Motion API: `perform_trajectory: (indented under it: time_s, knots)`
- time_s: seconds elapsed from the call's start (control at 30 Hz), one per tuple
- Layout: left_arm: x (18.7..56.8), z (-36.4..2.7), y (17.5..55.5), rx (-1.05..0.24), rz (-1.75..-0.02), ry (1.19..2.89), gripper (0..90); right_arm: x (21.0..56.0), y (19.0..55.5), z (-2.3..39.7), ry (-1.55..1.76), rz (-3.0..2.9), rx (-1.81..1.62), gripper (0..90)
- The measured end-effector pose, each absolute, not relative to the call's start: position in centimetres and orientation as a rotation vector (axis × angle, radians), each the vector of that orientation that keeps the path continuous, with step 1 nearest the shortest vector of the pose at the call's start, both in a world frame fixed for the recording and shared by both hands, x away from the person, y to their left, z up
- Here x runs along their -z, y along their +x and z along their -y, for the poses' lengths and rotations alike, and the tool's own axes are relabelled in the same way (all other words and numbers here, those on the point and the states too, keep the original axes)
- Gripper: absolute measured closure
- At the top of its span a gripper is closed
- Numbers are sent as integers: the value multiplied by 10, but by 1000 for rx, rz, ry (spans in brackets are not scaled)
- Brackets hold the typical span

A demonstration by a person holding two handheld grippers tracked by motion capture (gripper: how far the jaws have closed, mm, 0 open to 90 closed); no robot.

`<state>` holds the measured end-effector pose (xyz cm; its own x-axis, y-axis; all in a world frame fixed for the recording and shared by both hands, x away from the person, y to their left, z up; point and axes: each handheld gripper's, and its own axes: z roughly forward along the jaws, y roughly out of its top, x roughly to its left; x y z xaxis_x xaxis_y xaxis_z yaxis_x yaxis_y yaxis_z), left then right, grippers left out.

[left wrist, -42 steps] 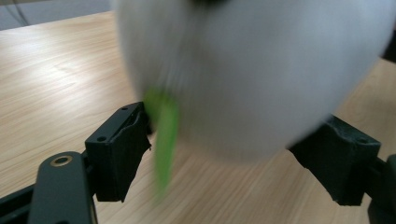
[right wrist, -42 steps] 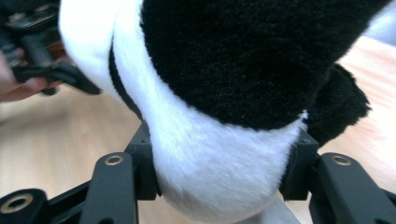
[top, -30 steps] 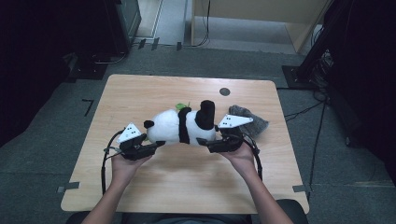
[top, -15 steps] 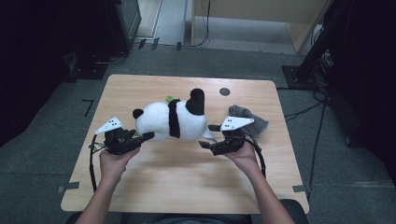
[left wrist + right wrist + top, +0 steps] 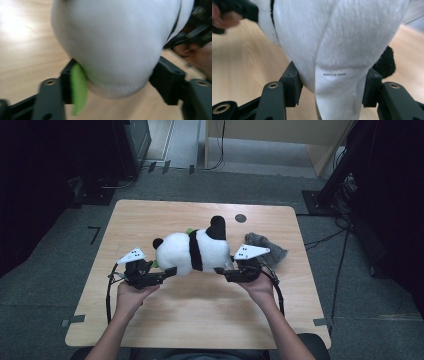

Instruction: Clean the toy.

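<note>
We see the plush panda [image 5: 192,251] lying mid-table [image 5: 150,215], its white label [image 5: 337,100] reading "MADE IN CHINA". Our left gripper [image 5: 112,82], jaws just opening, cradles its head and a green leaf [image 5: 78,90]; our right gripper [image 5: 332,87], just closing, clamps its rear. Grey cloth [image 5: 267,245] lies beside.

soft plush, matt plastic and pale wood

the black-and-white panda plush toy [image 5: 192,251] is short, fuzzy pile cloth, with a smooth white woven label [image 5: 337,100] printed in black and a ribbed bright green fabric leaf [image 5: 78,87]. the black plastic left gripper [image 5: 113,82] and black plastic right gripper [image 5: 329,86] look matt, set with small brassy metal inserts. the light wooden table [image 5: 200,320] is smooth with a faint sheen. the grey shaggy cloth [image 5: 270,247] looks rough and woolly.
</note>
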<state>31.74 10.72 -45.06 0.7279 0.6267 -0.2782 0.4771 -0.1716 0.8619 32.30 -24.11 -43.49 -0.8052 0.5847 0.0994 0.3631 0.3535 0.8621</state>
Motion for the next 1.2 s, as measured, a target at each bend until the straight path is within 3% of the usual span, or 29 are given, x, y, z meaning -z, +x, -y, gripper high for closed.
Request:
perform_trajectory:
  time_s: [0.1,0.17,0.33,0.63,1.2]
  knots:
    - [456,-93,310,-381,-789,1924,214,435,326,243,934,-2387,-1508,462]
    - [458,-87,308,-435,-782,1958,208,434,327,245,956,-2361,-1538,457]
    - [459,-90,316,-278,-852,1884,242,432,326,249,972,-2330,-1561,420]
    - [459,-106,321,-110,-913,1772,259,429,319,246,908,-2345,-1492,367]
    - [475,-112,330,-72,-998,1829,257,450,323,229,1000,-2427,-1308,365]
